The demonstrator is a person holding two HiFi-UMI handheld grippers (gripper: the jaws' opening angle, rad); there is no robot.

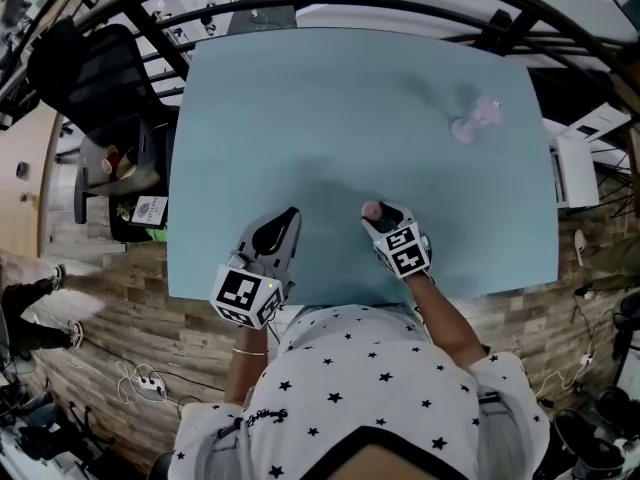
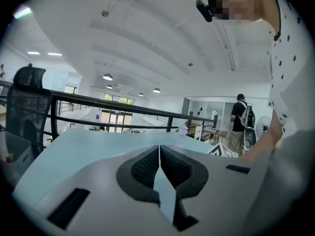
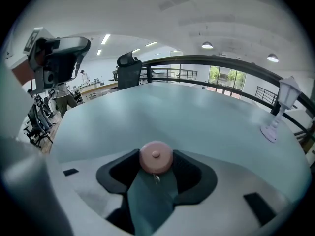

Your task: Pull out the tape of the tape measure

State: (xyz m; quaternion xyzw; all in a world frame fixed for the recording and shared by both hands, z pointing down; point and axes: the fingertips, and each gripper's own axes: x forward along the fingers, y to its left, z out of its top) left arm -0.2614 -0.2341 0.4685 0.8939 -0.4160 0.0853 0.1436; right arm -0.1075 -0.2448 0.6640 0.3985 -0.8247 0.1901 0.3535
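Note:
A small round pink tape measure [image 1: 371,210] [image 3: 156,157] rests on the pale blue table [image 1: 350,118] near its front edge. My right gripper [image 1: 379,215] [image 3: 156,162] points down at it, and both dark pads lie against its sides, so it is shut on the case. A small metal tab [image 3: 156,179] hangs from the case toward me. No tape shows outside the case. My left gripper [image 1: 291,216] [image 2: 159,154] sits to the left of it, low over the table, shut with nothing between its pads.
A small pale pink lamp-shaped ornament [image 1: 476,118] [image 3: 278,113] stands at the table's far right. A black office chair [image 1: 95,68] is off the left side. A dark railing [image 3: 221,63] runs behind the table. A person stands in the distance [image 2: 241,124].

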